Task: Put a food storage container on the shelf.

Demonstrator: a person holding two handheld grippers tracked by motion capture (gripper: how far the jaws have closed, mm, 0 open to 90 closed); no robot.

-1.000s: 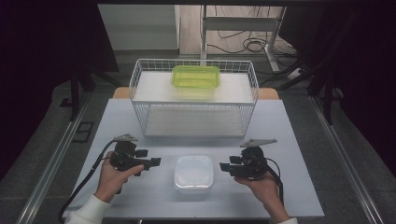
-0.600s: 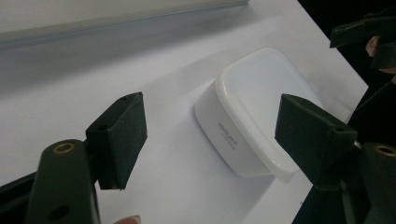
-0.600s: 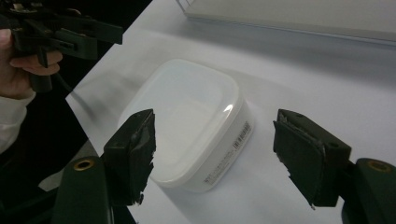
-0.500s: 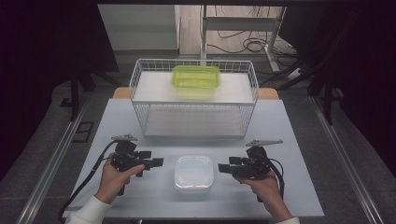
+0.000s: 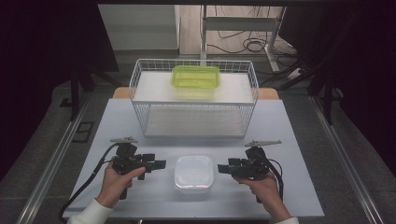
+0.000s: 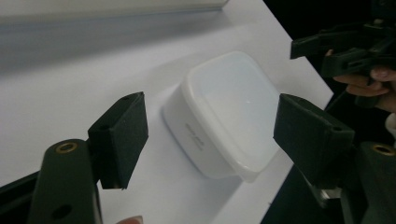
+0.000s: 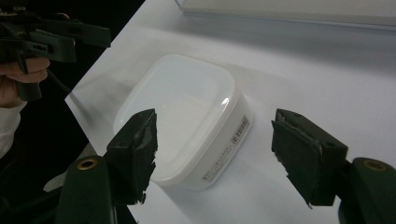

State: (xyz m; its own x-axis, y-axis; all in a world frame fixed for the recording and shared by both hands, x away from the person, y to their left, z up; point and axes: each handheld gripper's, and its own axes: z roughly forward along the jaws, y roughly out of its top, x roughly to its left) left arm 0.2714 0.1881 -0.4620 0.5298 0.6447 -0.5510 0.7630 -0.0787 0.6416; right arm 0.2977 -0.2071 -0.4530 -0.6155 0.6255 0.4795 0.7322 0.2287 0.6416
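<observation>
From the high view, a squat, rounded-square container of milky white plastic with a smooth lid (image 5: 194,173) sits near the front edge of the matte pale-grey bench (image 5: 299,140), between the left gripper (image 5: 159,164) and the right gripper (image 5: 223,168), while behind it stands a white wire basket rack (image 5: 140,100) carrying a translucent lime-green plastic box (image 5: 196,76), with grey floor and cables in the dim room beyond. In the left gripper view, the black padded fingers (image 6: 119,137) stand wide apart holding nothing, the container (image 6: 229,109) lying just ahead between them. In the right gripper view, the worn, rough-edged fingers (image 7: 135,149) also gape empty, the container (image 7: 182,116), with a barcode on its side wall, close before them.
</observation>
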